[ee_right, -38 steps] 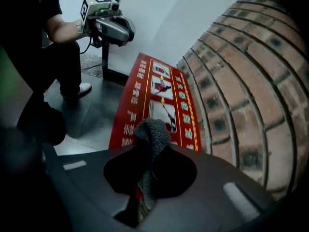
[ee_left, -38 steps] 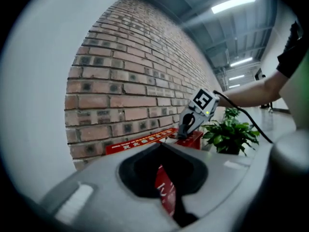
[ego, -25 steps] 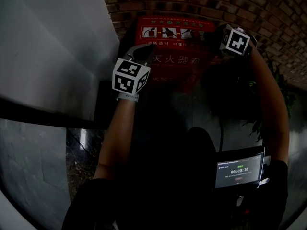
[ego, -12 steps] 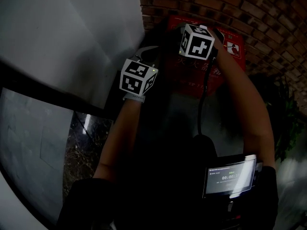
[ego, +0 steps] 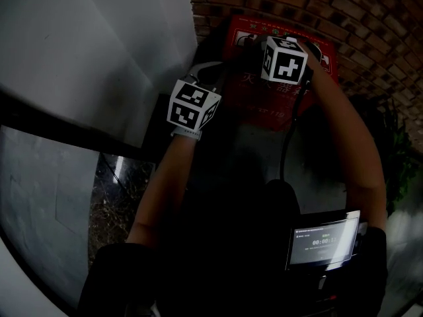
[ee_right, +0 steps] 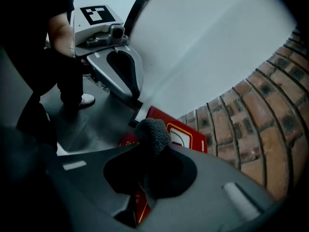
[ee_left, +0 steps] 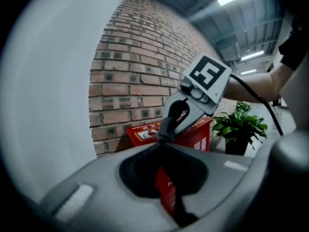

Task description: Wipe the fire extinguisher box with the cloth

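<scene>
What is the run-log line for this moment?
stage: wiping | right gripper: shut on cloth, at top of fire extinguisher box | left gripper: shut, empty, by box's left side

Left tongs [ee_left: 162, 146] closed, right tongs [ee_right: 148, 148] clamped, both forearms [ego: 160, 187] extended forward

The left gripper [ee_left: 161, 148] has its fingers together at the tips, empty, aimed at the red box [ee_left: 195, 138] by the brick wall [ee_left: 135, 71]. The right gripper [ee_left: 169, 125] holds a dark cloth [ee_left: 165, 132] at the box's top. A plant [ee_left: 240, 127] stands beside the box.
</scene>
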